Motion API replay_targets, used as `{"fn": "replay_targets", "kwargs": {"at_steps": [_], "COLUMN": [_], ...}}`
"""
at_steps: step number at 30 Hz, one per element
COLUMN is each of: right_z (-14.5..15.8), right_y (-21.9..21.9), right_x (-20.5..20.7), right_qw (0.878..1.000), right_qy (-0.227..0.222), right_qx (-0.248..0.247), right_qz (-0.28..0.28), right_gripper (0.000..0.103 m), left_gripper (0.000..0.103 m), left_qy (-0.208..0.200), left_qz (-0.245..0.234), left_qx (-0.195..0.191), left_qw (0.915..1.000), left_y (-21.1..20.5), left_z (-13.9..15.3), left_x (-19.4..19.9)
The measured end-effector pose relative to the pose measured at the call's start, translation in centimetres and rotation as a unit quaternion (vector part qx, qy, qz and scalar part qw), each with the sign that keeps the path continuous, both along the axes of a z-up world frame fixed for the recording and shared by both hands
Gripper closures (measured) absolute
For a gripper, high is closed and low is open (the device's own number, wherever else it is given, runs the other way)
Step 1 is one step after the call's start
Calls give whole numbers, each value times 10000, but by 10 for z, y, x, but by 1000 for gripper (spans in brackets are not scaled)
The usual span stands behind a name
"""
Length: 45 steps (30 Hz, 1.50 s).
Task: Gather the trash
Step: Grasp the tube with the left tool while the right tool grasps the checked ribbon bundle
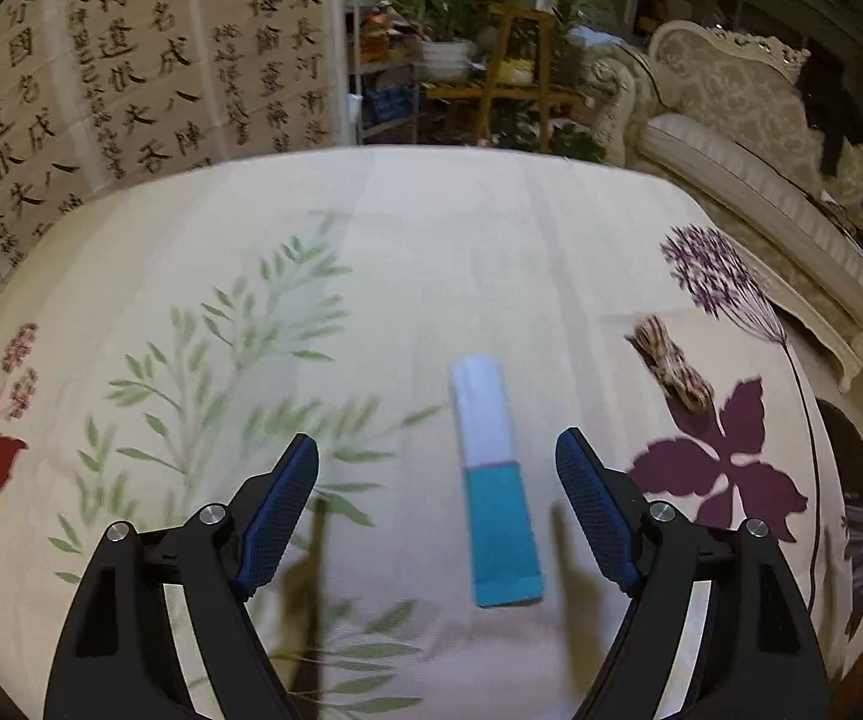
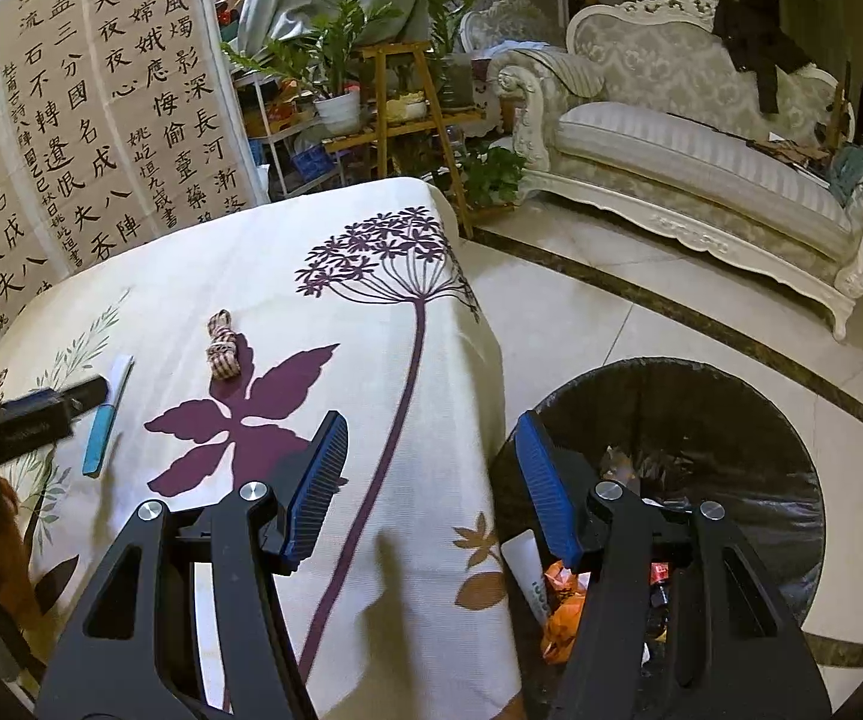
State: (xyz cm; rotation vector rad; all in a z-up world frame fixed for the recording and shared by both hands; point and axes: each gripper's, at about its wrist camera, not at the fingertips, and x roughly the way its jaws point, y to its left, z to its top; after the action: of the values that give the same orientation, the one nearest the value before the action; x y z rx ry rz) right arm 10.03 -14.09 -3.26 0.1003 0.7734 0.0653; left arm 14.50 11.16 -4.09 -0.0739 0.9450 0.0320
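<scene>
I held my left gripper (image 1: 437, 474) low over the table (image 1: 431, 228), its fingers spread wide with nothing between the pads, the teal-and-white wrapper (image 1: 496, 486) lying flat in line with the gap, toward the near edge of the tablecloth. The striped wrapper (image 1: 674, 369) lay further out, near the right edge. My right gripper (image 2: 431, 480) was also spread and empty, straddling the table's right edge with the trash bin (image 2: 779, 420) on the floor just beside it, already holding some litter.

The risk I judged greatest was the flat wrapper: thin and pressed to the cloth, it could slide ahead of the pads or I could pinch a fold of tablecloth with it and drag the cloth. Closing off-centre might also flick it off the near edge.
</scene>
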Motion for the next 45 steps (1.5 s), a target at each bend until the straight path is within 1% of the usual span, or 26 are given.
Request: {"fn": "replay_targets", "kwargs": {"at_steps": [2,3,5,6,7,9,10,14,17,24,30,36,37,39,40,41,42,45], "right_z": [1,1,2,2,3,3,2,3,5,7,0,-15,-16,-19,-19,-18,-18,-17], "right_y": [3,4,7,10,11,15,15,28,42,73,103,130,131,134,134,133,132,127], "right_x": [1,1,2,2,3,5,5,10,15,32,55,76,77,78,78,78,77,70], "right_qw": [10000,10000,10000,9999,9999,9999,9998,9995,9989,9965,9932,9894,9890,9885,9884,9886,9888,9893], "right_qy": [-2,-4,-11,-13,-13,-7,-5,3,-11,6,154,436,477,491,492,498,501,492], "right_qx": [-22,-31,-55,-67,-76,-99,-106,-158,-193,-192,-313,-512,-528,-605,-642,-623,-613,-586], "right_qz": [26,39,63,77,93,123,139,272,428,816,1108,1284,1301,1293,1284,1280,1269,1242], "right_gripper": [46,46,46,46,46,46,46,46,46,46,46,59,66,70,74,83,85,85], "left_gripper": [38,41,49,56,61,80,83,86,87,87,87,87,87,87,87,87,87,87], "left_qy": [86,49,19,-6,-31,-85,-119,-186,-222,-337,-416,-380,-378,-378,-376,-376,-374,-391], "left_qz": [-82,-110,-186,-209,-217,-269,-298,-410,-387,-98,212,330,333,333,322,315,299,265], "left_qx": [-45,23,31,1,-3,67,123,126,91,180,332,267,258,238,231,227,213,187], "left_qw": [9999,9999,9998,9998,9998,9996,9994,9989,9990,9992,9984,9984,9984,9985,9985,9985,9986,9987], "left_y": [-4,-7,-10,-10,-10,-9,-9,-6,2,34,62,76,76,76,75,75,73,68], "left_z": [-5,-6,-6,-6,-5,-6,-6,-6,-3,4,6,3,3,2,2,1,1,2], "left_x": [-1,-1,-3,-5,-6,-7,-8,-14,-16,-19,-20,-17,-17,-18,-19,-19,-19,-22]}}
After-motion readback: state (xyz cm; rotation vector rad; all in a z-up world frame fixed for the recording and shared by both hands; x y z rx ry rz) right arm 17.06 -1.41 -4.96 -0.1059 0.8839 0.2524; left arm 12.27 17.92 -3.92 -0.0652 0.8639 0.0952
